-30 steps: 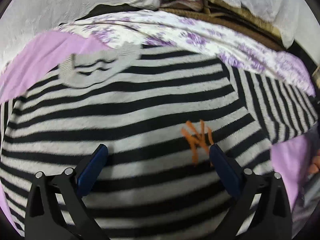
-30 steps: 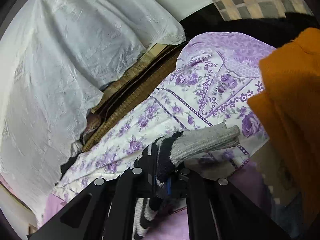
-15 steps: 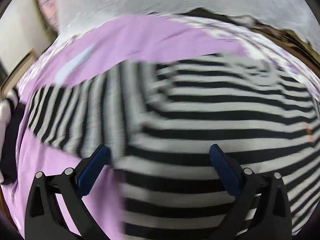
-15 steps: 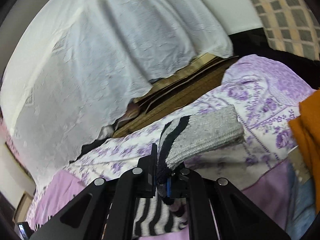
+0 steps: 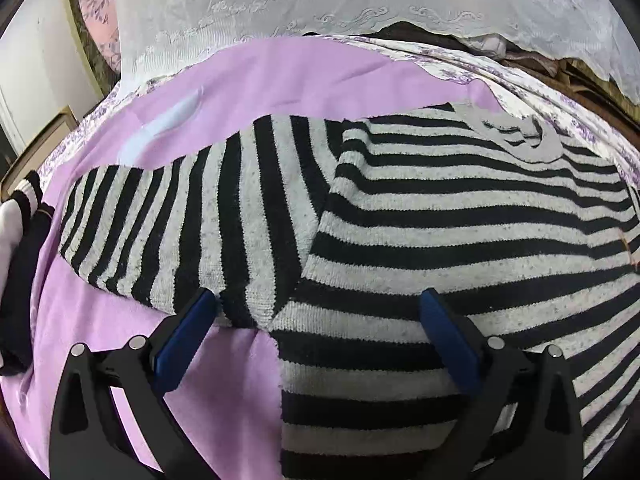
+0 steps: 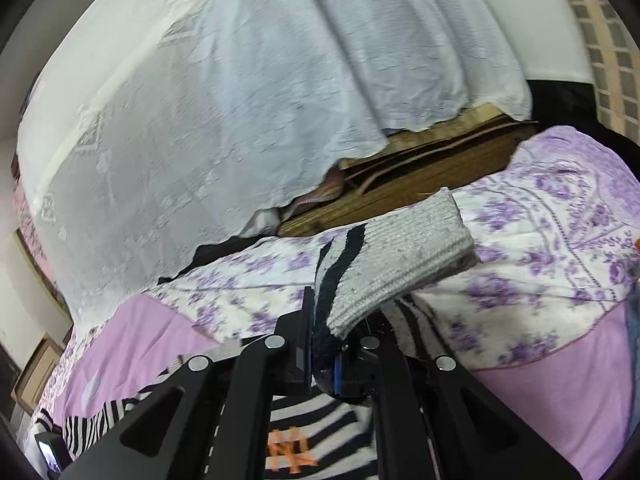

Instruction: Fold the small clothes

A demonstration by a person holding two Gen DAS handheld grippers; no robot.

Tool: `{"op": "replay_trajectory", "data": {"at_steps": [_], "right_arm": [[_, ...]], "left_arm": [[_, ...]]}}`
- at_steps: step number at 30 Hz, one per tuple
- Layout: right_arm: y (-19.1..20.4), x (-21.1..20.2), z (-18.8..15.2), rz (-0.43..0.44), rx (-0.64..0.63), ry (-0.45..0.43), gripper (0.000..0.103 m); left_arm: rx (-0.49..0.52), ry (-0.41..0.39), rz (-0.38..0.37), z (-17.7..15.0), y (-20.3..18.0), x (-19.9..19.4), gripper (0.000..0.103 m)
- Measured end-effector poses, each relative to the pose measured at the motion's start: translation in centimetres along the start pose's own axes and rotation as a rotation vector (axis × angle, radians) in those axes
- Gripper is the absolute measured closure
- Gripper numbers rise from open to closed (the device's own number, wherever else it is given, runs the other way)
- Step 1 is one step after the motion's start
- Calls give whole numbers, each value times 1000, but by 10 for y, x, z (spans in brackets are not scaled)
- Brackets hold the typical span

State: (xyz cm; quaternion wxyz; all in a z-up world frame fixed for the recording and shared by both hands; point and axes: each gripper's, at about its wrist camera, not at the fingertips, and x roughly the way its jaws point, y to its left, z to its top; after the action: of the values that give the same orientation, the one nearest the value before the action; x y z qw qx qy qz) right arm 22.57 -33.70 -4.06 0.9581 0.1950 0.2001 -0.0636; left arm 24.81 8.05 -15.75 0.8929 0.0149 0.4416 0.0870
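A black and grey striped sweater (image 5: 440, 232) lies spread on a lilac cloth (image 5: 280, 76). Its left sleeve (image 5: 180, 224) lies folded in beside the body. My left gripper (image 5: 320, 320) is open and empty, low over the armpit area, its blue pads either side of the seam. My right gripper (image 6: 324, 344) is shut on the sweater's right sleeve, whose grey ribbed cuff (image 6: 404, 264) sticks up past the fingers. The sweater's body with an orange logo (image 6: 290, 452) shows below the right gripper.
A purple floral sheet (image 6: 540, 248) covers the bed under the lilac cloth. A white lace cover (image 6: 240, 120) hangs behind, over brown boards (image 6: 420, 176). Dark and white folded clothes (image 5: 16, 248) lie at the left edge.
My left gripper swung left from the logo area to the left sleeve and armpit. My right gripper carried the held sleeve leftward, over the sweater body.
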Motion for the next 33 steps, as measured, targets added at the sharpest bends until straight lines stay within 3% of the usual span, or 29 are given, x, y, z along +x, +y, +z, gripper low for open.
{"op": "replay_trajectory", "data": {"at_steps": [16, 26, 33], "right_arm": [[92, 13, -24, 78, -91, 53, 95], [141, 33, -62, 133, -147, 131, 95], [161, 59, -106, 83, -268, 227, 94]], "left_arm": [[-10, 17, 3, -3, -1, -3, 4], [-20, 23, -1, -2, 0, -3, 4], [-17, 26, 1, -2, -1, -1, 4]]}}
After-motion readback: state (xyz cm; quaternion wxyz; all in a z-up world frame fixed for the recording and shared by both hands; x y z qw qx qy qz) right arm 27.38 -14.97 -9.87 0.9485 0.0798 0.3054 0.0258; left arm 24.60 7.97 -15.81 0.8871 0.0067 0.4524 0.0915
